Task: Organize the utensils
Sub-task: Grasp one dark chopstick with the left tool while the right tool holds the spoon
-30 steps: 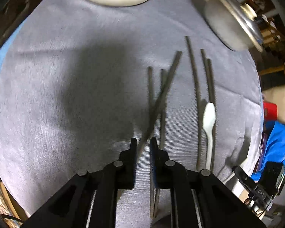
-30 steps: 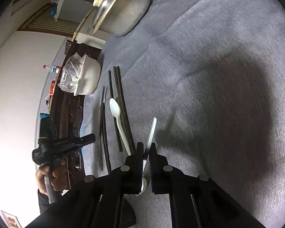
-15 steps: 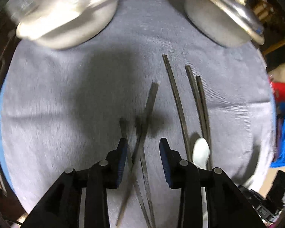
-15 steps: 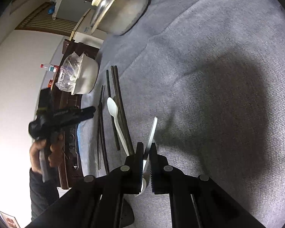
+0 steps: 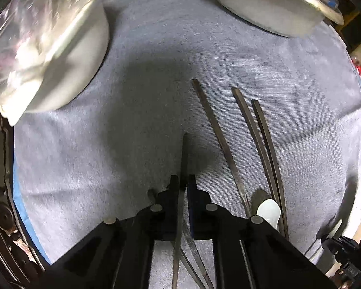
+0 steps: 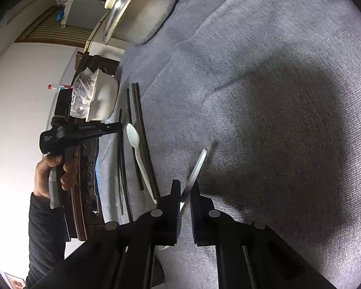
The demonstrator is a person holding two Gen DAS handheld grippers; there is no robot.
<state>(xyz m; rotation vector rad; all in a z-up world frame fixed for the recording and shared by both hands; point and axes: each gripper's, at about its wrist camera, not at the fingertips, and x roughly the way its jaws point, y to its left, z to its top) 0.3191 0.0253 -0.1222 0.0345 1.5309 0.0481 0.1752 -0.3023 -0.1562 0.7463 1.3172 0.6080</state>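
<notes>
Beside three loose chopsticks (image 5: 219, 137), the left gripper (image 5: 183, 180) pinches a chopstick (image 5: 184, 154); the right gripper (image 6: 185, 187) clamps a white spoon (image 6: 195, 171).

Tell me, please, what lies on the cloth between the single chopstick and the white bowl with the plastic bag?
Nothing: between the single chopstick and the white bowl only bare grey cloth shows, partly shadowed, in the left wrist view.

The left wrist camera looks almost straight down, close over the grey cloth (image 5: 137, 144) on the tabletop, its own jaws filling the lower edge. The right wrist camera sits near the cloth too but slants across it, taking in the room wall beyond. Both views share the row of dark chopsticks (image 5: 219, 139) (image 6: 142, 132), the white spoon (image 5: 268, 210) (image 6: 136, 144), the white bowl (image 5: 67, 57) (image 6: 103, 98) and the lidded pot (image 5: 264, 7) (image 6: 144, 12).
</notes>
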